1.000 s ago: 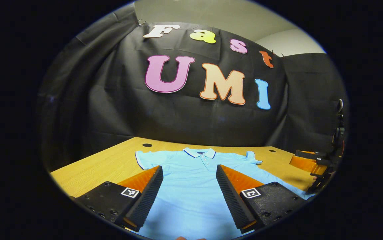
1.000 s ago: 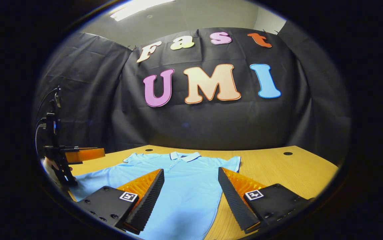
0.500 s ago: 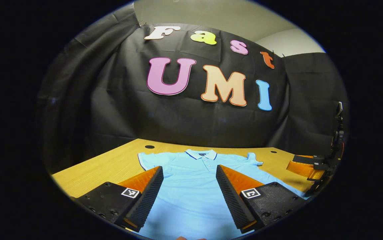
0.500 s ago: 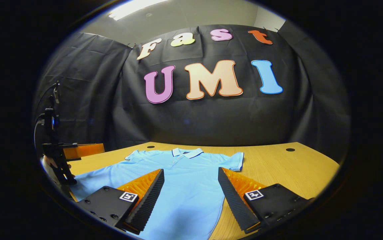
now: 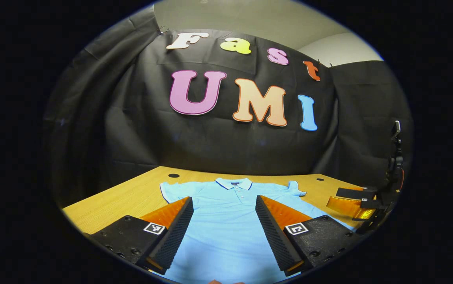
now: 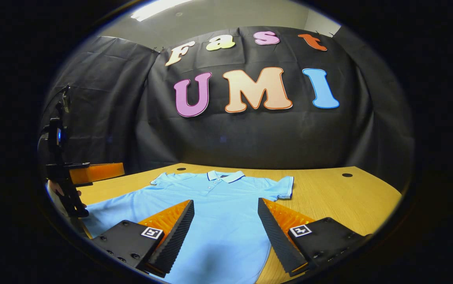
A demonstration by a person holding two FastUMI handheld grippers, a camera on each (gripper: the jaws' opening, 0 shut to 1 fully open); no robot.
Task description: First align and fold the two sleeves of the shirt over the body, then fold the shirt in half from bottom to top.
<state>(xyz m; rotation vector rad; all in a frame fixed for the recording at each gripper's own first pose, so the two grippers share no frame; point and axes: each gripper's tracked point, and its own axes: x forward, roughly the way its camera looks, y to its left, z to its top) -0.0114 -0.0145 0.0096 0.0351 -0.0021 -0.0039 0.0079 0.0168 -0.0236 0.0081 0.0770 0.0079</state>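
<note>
My left gripper [image 5: 224, 211] hangs spread wide above the shirt [image 5: 226, 225], nothing between its fingers [image 5: 177, 228], blue cloth showing in the gap. My right gripper [image 6: 225, 215] is just as slack, fingers [image 6: 277, 234] parted and empty, poised over the shirt's body with the side hem running down under its right finger. From the left gripper view I catch the right gripper [image 5: 350, 203] off at the right edge, held above the table [image 5: 128, 197] near the shirt's side. From the right gripper view, the left gripper [image 6: 92, 173] sits at the far left with a hand [image 6: 57, 189] on its grip. The shirt [image 6: 214, 213] lies flat and face up on the table [image 6: 341, 197], collar [image 6: 225, 176] at the far end toward the wall, buttons down the placket. Both short sleeves are spread outward, one [image 6: 283, 187] flat on the wood to the right, the other [image 6: 161, 179] to the left, neither folded over. Small round holes [image 6: 347, 174] dot the table's far edge.
</note>
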